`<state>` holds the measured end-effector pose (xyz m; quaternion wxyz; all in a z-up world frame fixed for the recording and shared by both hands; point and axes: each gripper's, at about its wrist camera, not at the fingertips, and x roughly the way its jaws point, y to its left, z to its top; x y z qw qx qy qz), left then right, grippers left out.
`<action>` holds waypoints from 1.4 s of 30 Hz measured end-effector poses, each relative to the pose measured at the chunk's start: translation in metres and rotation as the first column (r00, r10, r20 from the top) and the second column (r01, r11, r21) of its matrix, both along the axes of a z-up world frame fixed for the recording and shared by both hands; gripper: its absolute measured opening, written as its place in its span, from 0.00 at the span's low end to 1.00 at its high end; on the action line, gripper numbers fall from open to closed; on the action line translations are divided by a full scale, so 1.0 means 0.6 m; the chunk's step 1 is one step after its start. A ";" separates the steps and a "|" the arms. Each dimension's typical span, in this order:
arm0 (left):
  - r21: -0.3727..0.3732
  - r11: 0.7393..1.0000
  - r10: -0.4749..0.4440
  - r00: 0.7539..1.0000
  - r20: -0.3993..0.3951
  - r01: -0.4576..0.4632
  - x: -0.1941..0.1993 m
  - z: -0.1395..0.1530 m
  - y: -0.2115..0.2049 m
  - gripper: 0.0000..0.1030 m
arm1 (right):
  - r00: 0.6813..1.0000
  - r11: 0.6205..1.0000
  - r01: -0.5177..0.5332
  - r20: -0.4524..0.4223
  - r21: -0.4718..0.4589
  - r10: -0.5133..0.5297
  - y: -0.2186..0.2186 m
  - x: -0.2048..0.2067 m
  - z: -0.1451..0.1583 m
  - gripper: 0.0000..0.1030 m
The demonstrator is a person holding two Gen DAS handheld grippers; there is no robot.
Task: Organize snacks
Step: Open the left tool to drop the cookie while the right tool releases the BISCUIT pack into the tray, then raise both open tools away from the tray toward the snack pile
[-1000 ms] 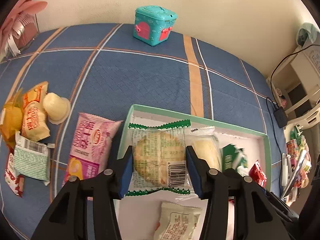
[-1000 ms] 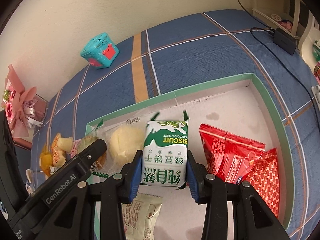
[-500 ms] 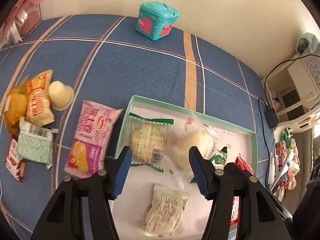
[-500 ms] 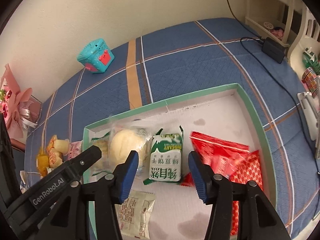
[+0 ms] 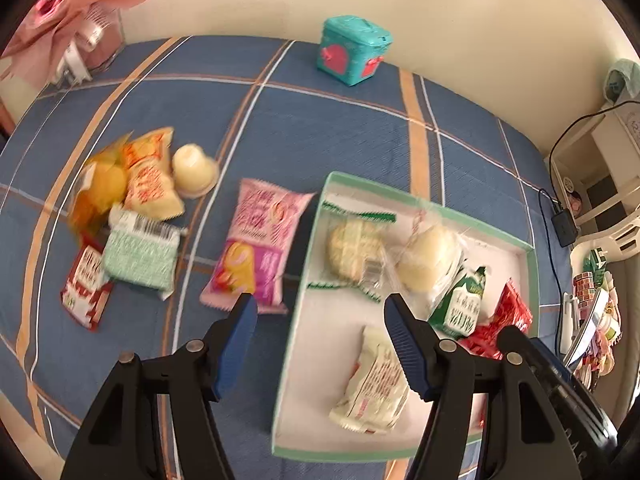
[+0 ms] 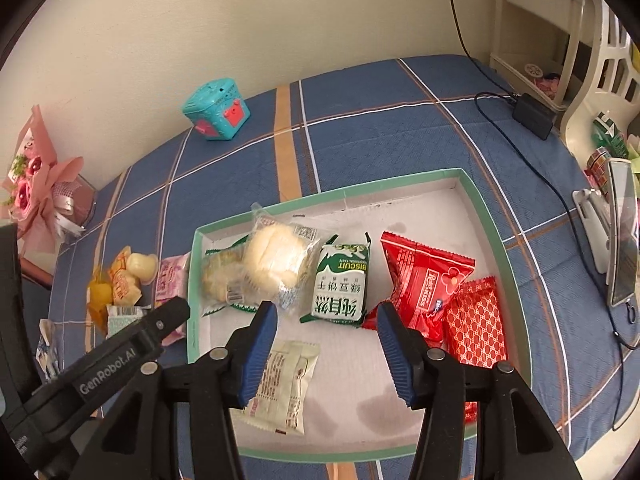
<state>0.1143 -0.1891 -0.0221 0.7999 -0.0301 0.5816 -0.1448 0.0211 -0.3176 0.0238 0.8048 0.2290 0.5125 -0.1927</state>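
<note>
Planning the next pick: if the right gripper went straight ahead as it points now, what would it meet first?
Most likely the green biscuit pack in the box. The open right gripper frames it between its fingers, with nothing nearer in line. Depth is hard to judge.

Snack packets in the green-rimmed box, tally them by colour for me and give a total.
Red: 2, red packet and red patterned packet.
Green and white: 1, biscuit packet.
Clear: 2, round cracker and bun.
Cream: 1, cream packet.
Total: 6.
</note>
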 end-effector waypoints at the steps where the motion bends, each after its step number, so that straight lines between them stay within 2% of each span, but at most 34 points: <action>1: 0.003 1.000 0.006 1.000 -0.002 -0.006 -0.003 -0.001 0.006 0.65 | 1.000 1.000 0.001 -0.001 -0.001 -0.001 0.001 -0.002 0.000 0.54; 5: 0.007 1.000 0.030 0.999 -0.014 -0.030 -0.014 -0.005 0.029 0.65 | 1.000 1.000 0.000 -0.013 0.000 0.000 0.010 -0.011 -0.005 0.54; 9: 0.014 0.999 0.041 0.999 -0.026 -0.041 -0.021 -0.013 0.043 0.65 | 0.999 1.000 -0.003 -0.033 -0.008 0.002 0.018 -0.013 -0.021 0.63; 14: 0.049 0.997 0.061 0.997 -0.044 -0.059 -0.026 -0.032 0.058 0.66 | 0.996 1.000 -0.011 -0.084 -0.004 0.011 0.026 -0.010 -0.052 0.64; 17: 0.070 0.996 0.067 0.996 -0.050 -0.064 -0.029 -0.042 0.066 0.67 | 0.996 1.000 -0.009 -0.085 -0.009 0.008 0.029 -0.013 -0.060 0.71; 20: 0.069 0.995 0.076 0.996 -0.050 -0.073 -0.034 -0.047 0.075 0.76 | 0.995 1.000 -0.016 -0.097 -0.002 0.016 0.033 -0.014 -0.066 0.78; 21: 0.070 0.995 0.077 0.996 -0.048 -0.074 -0.037 -0.049 0.078 0.79 | 0.995 1.000 -0.017 -0.099 -0.001 0.017 0.034 -0.015 -0.069 0.83; 26: 0.054 0.995 0.086 0.995 -0.054 -0.084 -0.042 -0.051 0.095 0.80 | 0.994 1.000 -0.018 -0.112 0.000 0.018 0.036 -0.016 -0.075 0.88; 30: 0.053 0.994 0.096 0.994 -0.051 -0.093 -0.045 -0.046 0.103 0.80 | 0.994 1.000 -0.021 -0.108 -0.007 0.020 0.038 -0.020 -0.072 0.99; 38: 0.066 0.992 0.108 0.994 -0.028 -0.106 -0.047 -0.045 0.117 0.82 | 0.995 1.000 -0.027 -0.099 -0.016 0.025 0.044 -0.029 -0.062 1.00; 40: 0.070 0.992 0.109 0.994 -0.013 -0.108 -0.047 -0.041 0.116 0.94 | 0.995 0.999 -0.031 -0.094 -0.018 0.029 0.046 -0.030 -0.059 1.00; 42: 0.071 0.991 0.112 0.994 0.010 -0.113 -0.046 -0.036 0.119 0.98 | 0.996 0.999 -0.035 -0.085 -0.017 0.033 0.048 -0.030 -0.057 1.00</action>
